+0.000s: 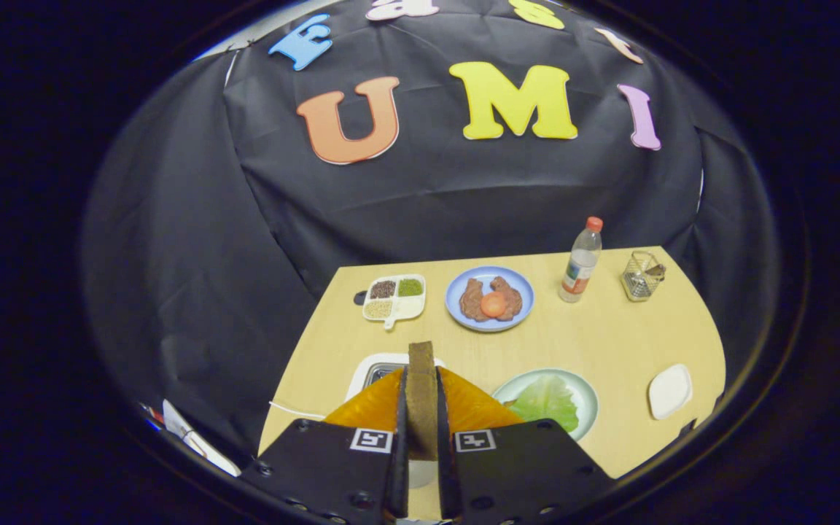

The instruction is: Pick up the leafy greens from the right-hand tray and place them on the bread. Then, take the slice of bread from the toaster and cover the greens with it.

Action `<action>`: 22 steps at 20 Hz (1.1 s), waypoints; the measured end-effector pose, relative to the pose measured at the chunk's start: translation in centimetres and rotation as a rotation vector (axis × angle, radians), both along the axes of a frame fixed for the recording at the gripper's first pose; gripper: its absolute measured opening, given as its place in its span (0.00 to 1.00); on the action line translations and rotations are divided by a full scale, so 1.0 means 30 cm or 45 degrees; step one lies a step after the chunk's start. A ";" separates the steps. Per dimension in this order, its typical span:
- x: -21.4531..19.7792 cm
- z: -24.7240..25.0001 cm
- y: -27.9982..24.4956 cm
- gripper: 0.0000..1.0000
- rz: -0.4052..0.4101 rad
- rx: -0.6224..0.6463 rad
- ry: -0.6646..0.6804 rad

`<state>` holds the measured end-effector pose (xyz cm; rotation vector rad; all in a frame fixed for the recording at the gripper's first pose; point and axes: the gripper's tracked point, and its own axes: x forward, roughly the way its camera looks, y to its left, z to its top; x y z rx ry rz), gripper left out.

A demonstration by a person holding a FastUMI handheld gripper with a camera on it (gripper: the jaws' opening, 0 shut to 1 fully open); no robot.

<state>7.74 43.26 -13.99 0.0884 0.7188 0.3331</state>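
My gripper [421, 379] is shut on a slice of brown bread [421, 397], held edge-on and upright between both fingers, lifted above the white toaster [370, 372] that sits just beyond them to the left. The leafy greens [547, 401] lie on a pale green plate [586, 386] just right of the fingers. Whether bread lies under the greens is hidden.
Farther back stand a blue plate [456, 306] with meat pieces and a tomato slice [493, 304], a white divided tray of seeds [394, 297], a plastic bottle [580, 261] and a wire basket [642, 275]. A small white dish [670, 391] sits near the table's right edge.
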 end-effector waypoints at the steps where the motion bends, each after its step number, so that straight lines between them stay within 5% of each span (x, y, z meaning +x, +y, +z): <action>1: 0.004 0.014 -0.016 0.17 0.000 0.003 -0.014; 13: 0.084 -0.224 -0.274 0.16 -0.187 -0.092 0.146; 22: 0.097 -0.490 -0.283 0.16 -0.172 -0.050 0.338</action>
